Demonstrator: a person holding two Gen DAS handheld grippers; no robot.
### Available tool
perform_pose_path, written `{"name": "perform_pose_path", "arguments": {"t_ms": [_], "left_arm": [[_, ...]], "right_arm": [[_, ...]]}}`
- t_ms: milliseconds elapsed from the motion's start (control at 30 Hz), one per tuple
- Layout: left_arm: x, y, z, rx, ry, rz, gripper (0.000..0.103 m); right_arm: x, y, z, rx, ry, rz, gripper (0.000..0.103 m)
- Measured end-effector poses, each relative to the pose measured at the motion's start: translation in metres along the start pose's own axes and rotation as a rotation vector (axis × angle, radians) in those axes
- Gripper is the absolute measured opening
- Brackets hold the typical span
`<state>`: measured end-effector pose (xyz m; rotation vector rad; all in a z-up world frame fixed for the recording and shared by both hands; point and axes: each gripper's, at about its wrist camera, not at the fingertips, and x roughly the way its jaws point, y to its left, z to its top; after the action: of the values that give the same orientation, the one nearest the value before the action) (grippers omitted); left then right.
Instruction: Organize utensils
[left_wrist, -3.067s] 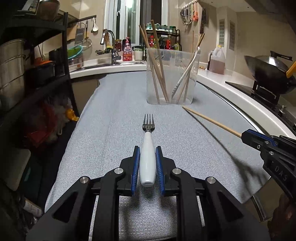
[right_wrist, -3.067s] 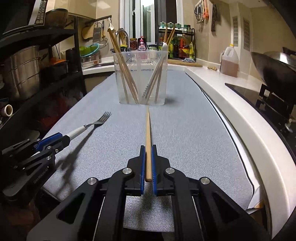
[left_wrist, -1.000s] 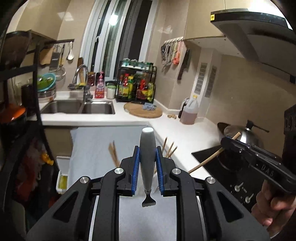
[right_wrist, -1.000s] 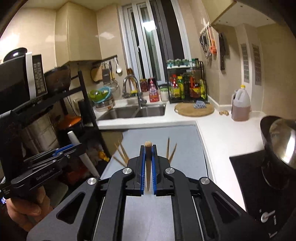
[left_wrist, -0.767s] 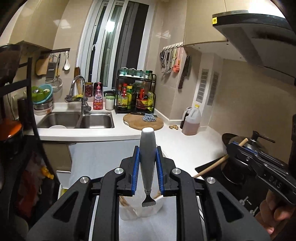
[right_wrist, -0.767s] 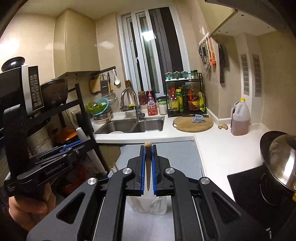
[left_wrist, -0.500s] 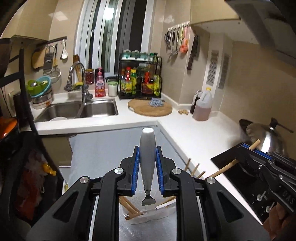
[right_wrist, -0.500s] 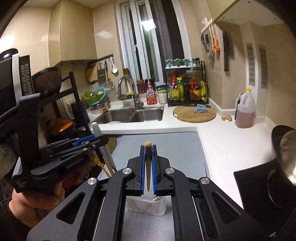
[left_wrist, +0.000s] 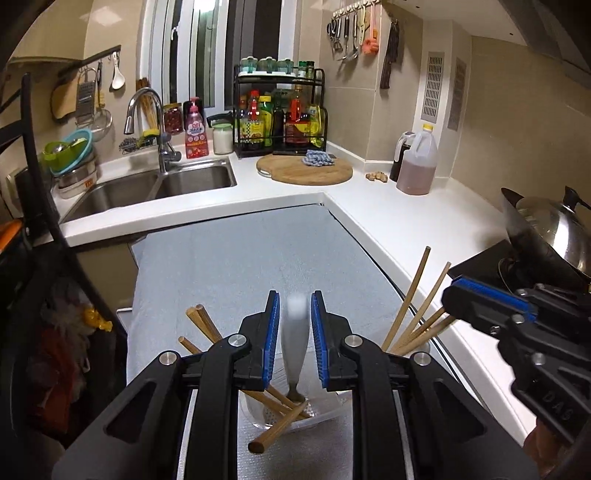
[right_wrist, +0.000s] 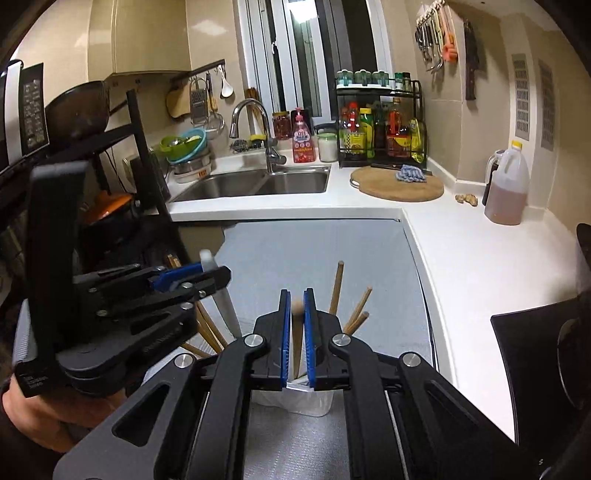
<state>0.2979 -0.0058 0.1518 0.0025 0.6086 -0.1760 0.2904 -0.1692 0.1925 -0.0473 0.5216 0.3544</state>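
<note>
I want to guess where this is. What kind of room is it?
It looks like a home kitchen. There is a steel sink with a tap, a rack of sauce bottles, and a wok on the stove.

Mat (left_wrist: 240, 258) beyond container (right_wrist: 295, 400) free; chopsticks (left_wrist: 413, 306) fan outward over rim.

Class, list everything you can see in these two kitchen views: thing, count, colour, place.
fork: one, white handle, between the left tongs' pads
chopsticks: several, wooden, in the holder; one more between the right tongs' pads
holder: one, clear, on the mat
mat: one, grey, worktop
cutting board: one, wooden, near sink
jug: one, brown liquid, corner
left tongs: black, blue pads
right tongs: black, blue pads, jaws opening
</note>
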Motion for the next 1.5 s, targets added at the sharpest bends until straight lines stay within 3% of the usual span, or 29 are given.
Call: {"name": "perform_pose_path", "arguments": {"t_ms": [133, 200, 367, 633, 700, 733, 867, 900, 1067, 1233, 1500], "left_arm": [[-0.014, -0.001, 0.000, -0.012, -0.030, -0.002, 0.018], [-0.026, -0.002, -0.001, -0.021, -0.051, 0.001, 0.019], [-0.054, -0.005, -0.006, -0.021, -0.099, 0.035, 0.030], [-0.103, -0.011, -0.020, -0.045, -0.165, 0.071, 0.063], [-0.116, -0.011, -0.027, -0.064, -0.185, 0.075, 0.068], [-0.120, -0.010, -0.030, -0.070, -0.191, 0.078, 0.074], [-0.136, -0.011, -0.052, -0.104, -0.218, 0.079, 0.082], [-0.138, -0.011, -0.059, -0.115, -0.220, 0.078, 0.087], [-0.138, -0.011, -0.105, -0.130, -0.218, 0.084, 0.096], [-0.123, -0.013, -0.166, -0.124, -0.226, 0.131, 0.095], [-0.095, -0.005, -0.185, -0.155, -0.191, 0.204, 0.095]], "right_arm": [[-0.002, 0.001, -0.004, -0.010, 0.009, -0.013, 0.014], [-0.006, 0.002, -0.005, -0.018, 0.004, -0.024, 0.023], [-0.024, 0.006, -0.004, -0.035, -0.026, -0.059, 0.029], [-0.084, 0.015, -0.005, -0.070, -0.150, -0.106, 0.040], [-0.100, 0.017, -0.012, -0.067, -0.187, -0.123, 0.052], [-0.107, 0.017, -0.016, -0.064, -0.200, -0.128, 0.055], [-0.129, 0.015, -0.044, -0.033, -0.244, -0.138, 0.070], [-0.132, 0.014, -0.051, -0.026, -0.250, -0.143, 0.078], [-0.133, 0.010, -0.092, -0.019, -0.254, -0.182, 0.098], [-0.112, 0.003, -0.138, -0.028, -0.227, -0.213, 0.098], [-0.068, -0.013, -0.165, -0.007, -0.175, -0.244, 0.098]]}}
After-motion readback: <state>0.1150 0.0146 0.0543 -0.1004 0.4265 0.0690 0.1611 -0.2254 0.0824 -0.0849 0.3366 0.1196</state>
